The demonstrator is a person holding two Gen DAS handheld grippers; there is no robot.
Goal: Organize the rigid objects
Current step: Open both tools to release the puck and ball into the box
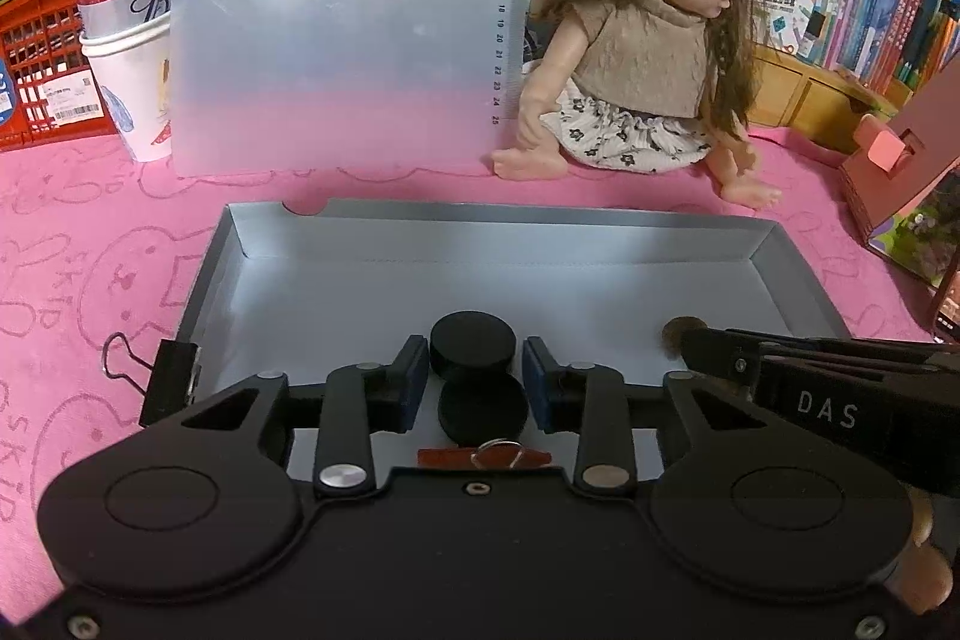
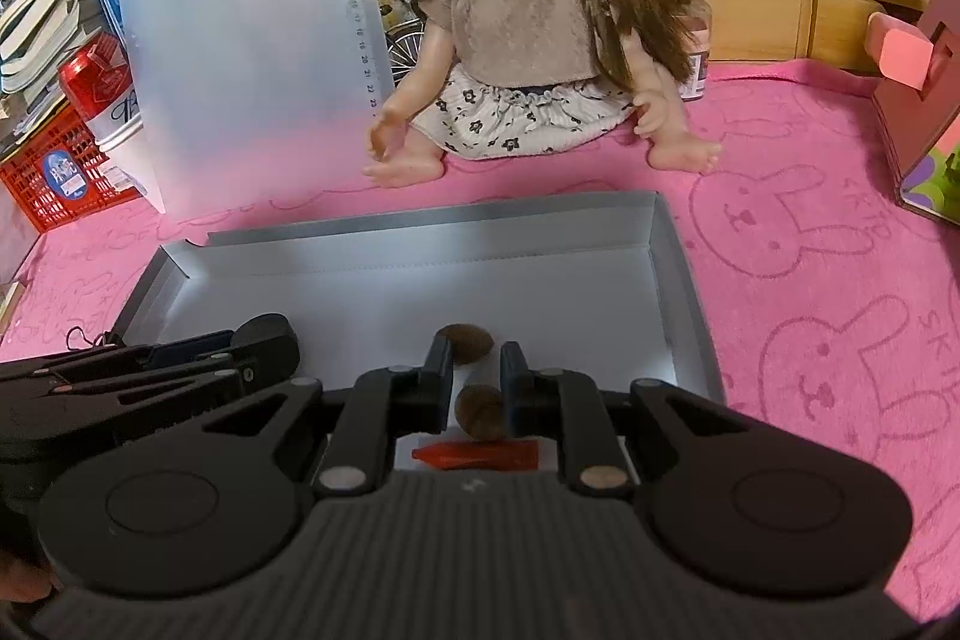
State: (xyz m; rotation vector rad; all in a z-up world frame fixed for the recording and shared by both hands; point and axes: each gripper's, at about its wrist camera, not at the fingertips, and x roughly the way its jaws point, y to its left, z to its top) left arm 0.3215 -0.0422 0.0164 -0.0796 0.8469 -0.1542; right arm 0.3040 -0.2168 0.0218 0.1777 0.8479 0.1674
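Observation:
A shallow grey tray (image 1: 792,274) lies on the pink cloth and also shows in the right wrist view (image 2: 678,292). My left gripper (image 1: 475,358) is shut on a black round puck (image 1: 473,345), held low over the tray's near part. My right gripper (image 2: 475,361) is shut on a brown fuzzy nut-like ball (image 2: 469,340) over the tray's right half. The ball (image 1: 681,331) and the right gripper's fingers (image 1: 744,358) show at the right of the left wrist view. The left gripper's puck (image 2: 267,331) shows at the left of the right wrist view.
A doll (image 1: 648,58) sits behind the tray. A translucent plastic board (image 1: 342,16) leans upright at back left beside a red can in a paper cup (image 1: 120,10) and a red crate (image 1: 36,58). A pink cardboard house (image 1: 900,172) stands at right. A binder clip (image 1: 162,376) grips the tray's left corner.

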